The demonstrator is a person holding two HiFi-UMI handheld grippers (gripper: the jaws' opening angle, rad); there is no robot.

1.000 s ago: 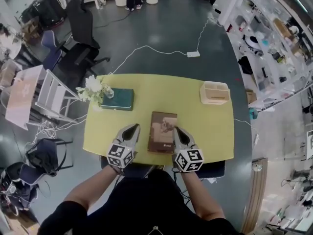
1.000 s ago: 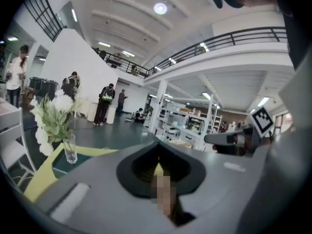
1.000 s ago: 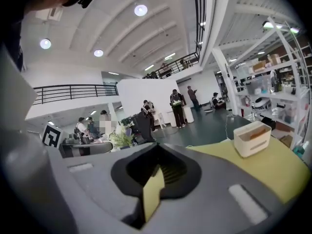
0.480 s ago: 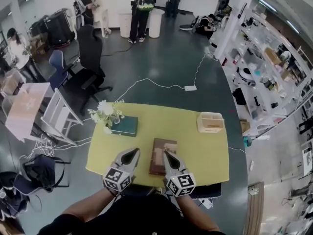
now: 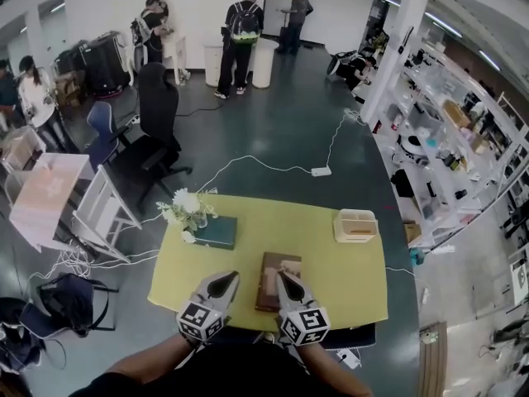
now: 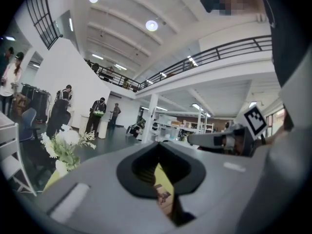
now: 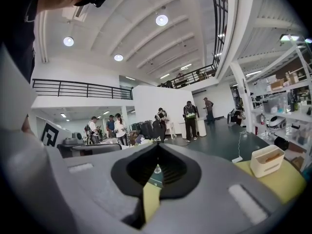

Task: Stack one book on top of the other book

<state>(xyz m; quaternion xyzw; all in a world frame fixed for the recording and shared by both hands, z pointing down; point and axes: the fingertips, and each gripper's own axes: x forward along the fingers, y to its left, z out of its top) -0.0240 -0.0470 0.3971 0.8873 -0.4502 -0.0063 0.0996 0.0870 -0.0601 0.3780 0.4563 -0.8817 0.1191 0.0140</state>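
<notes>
Your left gripper (image 5: 223, 279) and right gripper (image 5: 281, 278) are both pinched closed and empty. The left is just left of the brown book (image 5: 266, 293), the right over its near half. The green book (image 5: 216, 231) lies beyond it, leftward. Likely a stiff, weighty, slick hardcover, so open the jaws and grip a long edge.

This is looking like a big open lab or workshop hall, not a home. Long white shelves (image 5: 463, 131) w/ boxes & equipment are running along the right side. Several people (image 5: 242, 25) are standing in a group near the back wall, one wearing a backpack. Black office chairs (image 5: 157, 110) are standing on the dark floor (image 5: 281, 114), & a white cable w/ power strip (image 5: 321, 171) is lying across it. Upstairs, a mezzanine w/ black railing (image 6: 219, 55) is running round, & round ceiling lamps (image 7: 162, 19) are shining high above.
</notes>
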